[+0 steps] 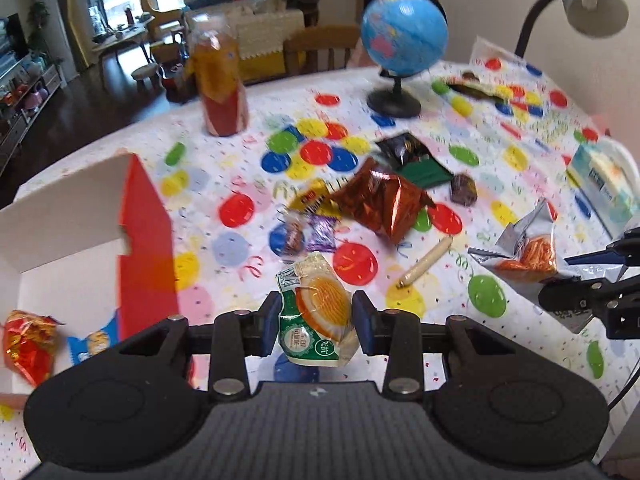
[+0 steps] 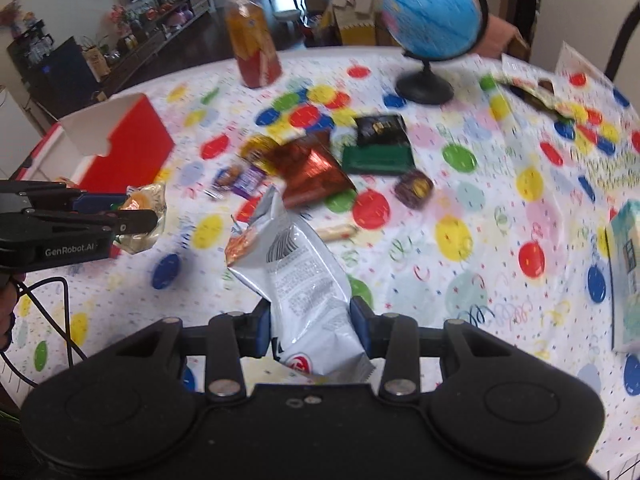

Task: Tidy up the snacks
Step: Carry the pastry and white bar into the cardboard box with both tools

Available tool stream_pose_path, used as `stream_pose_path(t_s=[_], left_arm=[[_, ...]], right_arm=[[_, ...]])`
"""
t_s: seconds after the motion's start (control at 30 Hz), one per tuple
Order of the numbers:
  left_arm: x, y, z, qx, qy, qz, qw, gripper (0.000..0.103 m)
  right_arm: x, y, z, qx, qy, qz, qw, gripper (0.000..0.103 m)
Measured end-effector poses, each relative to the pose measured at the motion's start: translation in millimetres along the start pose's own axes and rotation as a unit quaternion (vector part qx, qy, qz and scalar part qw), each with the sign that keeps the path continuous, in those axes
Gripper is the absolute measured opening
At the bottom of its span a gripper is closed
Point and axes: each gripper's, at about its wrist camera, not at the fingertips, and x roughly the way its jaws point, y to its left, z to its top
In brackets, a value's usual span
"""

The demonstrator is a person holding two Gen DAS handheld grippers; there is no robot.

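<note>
Holding one snack in each hand, you have both lifted clear of the spotted table (image 1: pixel 400 128). Your left gripper (image 1: pixel 316 322) is clamped on a clear-wrapped round pastry (image 1: pixel 320 312), its long axis pointing away from you. Your right gripper (image 2: pixel 310 326) is clenched on a silver snack bag (image 2: pixel 304 280), which slants up and to the far left. In the red box (image 1: pixel 144 216) at near left, two packets already lie, possibly more, since its inside is mostly hidden. Still loose mid-table: a copper foil bag (image 1: pixel 384 200), a dark packet (image 1: pixel 408 152), and several small sweets.
</note>
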Motion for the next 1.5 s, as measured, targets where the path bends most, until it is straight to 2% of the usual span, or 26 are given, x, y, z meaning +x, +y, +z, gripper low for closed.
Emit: stream_pose_path(t_s=[0.4, 0.87, 1.2, 1.3, 1.37, 1.5], left_arm=[[-64, 53, 0, -0.035, -0.052, 0.022, 0.9978, 0.037], [-107, 170, -16, -0.098, -0.067, 0.064, 0.9909, 0.037], [-99, 262, -32, -0.129, -0.037, 0.096, 0.9863, 0.037], [-93, 283, -28, -0.125, -0.038, 0.1, 0.9864, 0.037], [-83, 293, -22, -0.118, -0.035, 0.09, 0.9883, 0.037], [-56, 307, -16, -0.111, -0.014, 0.093, 0.9894, 0.037]], right_arm=[[-30, 74, 42, -0.052, -0.042, 0.009, 0.998, 0.038], [-21, 215, 96, -0.121, -0.051, 0.063, 0.989, 0.038], [28, 293, 129, -0.112, -0.032, 0.062, 0.991, 0.038], [55, 306, 137, -0.108, -0.017, 0.051, 0.993, 0.038], [74, 310, 143, -0.104, -0.007, 0.039, 0.994, 0.038], [115, 311, 149, -0.097, 0.027, 0.027, 0.995, 0.038]])
